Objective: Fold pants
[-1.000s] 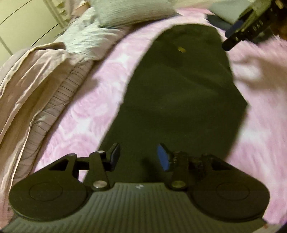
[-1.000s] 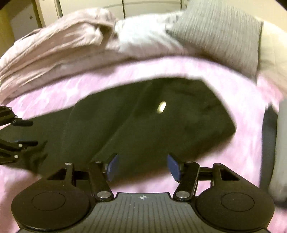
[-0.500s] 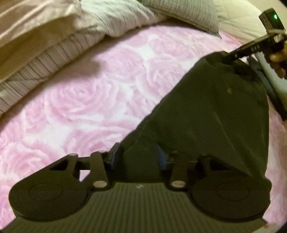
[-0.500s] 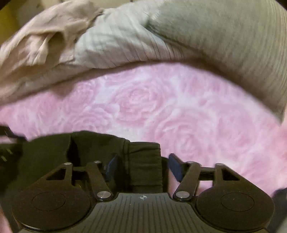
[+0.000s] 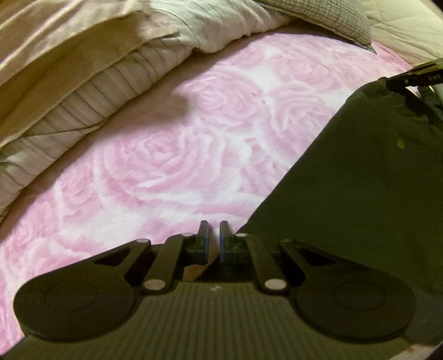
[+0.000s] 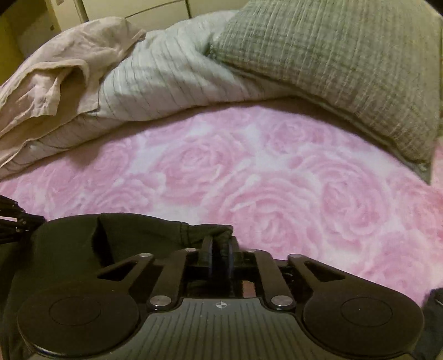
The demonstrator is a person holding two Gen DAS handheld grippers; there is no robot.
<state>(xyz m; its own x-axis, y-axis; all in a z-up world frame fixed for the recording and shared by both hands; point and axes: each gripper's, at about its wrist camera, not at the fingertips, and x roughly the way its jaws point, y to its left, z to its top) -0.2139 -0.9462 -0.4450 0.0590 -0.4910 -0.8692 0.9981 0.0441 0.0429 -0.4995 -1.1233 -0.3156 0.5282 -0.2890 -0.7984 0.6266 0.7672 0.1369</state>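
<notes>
Dark green pants [image 5: 360, 199] lie on the pink rose blanket [image 5: 171, 166], with a brass button [image 5: 400, 142] showing. My left gripper [image 5: 213, 235] has its fingers nearly together at the pants' near corner, and cloth runs in under the right finger [image 5: 224, 238]. In the left wrist view my right gripper [image 5: 415, 76] holds the far corner. In the right wrist view my right gripper [image 6: 220, 245] is shut on a bunched edge of the pants [image 6: 133, 235]. The left gripper [image 6: 11, 221] peeks in at the left edge of that view.
A crumpled beige and striped grey duvet [image 5: 83, 69] is piled along the far left side of the bed. A grey woven pillow [image 6: 346, 63] lies at the back right. Cupboard doors [image 6: 138, 8] stand behind the bed.
Both grippers went from open to shut on the pants' edge. The cameras have dropped low to the blanket, and the pants now sit at the side of each view.
</notes>
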